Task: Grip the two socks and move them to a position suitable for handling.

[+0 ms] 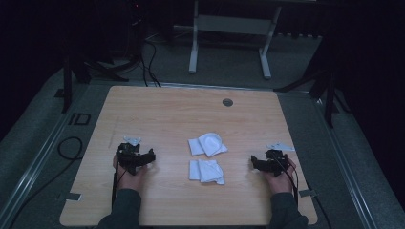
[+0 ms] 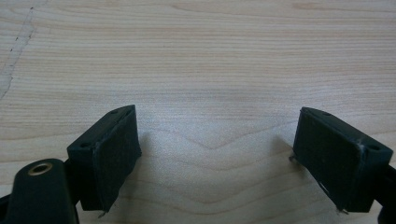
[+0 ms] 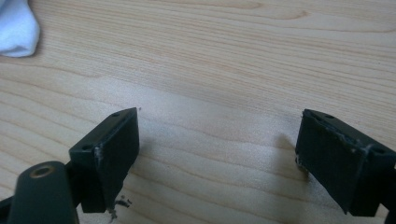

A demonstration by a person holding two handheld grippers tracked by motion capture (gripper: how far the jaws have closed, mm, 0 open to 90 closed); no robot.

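Two white folded cloths lie at the table's middle, one (image 1: 207, 144) farther back and one (image 1: 206, 171) nearer the person. My left gripper (image 1: 135, 154) rests low over the wood to their left, held in a hand. Its jaws stand wide open with bare wood between them (image 2: 217, 158). My right gripper (image 1: 270, 161) sits to the right of the cloths, also in a hand. Its jaws are wide open over bare wood (image 3: 217, 161). A corner of white cloth (image 3: 16, 28) shows at the top left of the right gripper view.
The wooden table (image 1: 157, 109) has a round grey grommet (image 1: 227, 102) near its far edge. A white desk frame (image 1: 229, 33) stands on the floor behind it. Black cables (image 1: 71, 148) run over the floor to the left.
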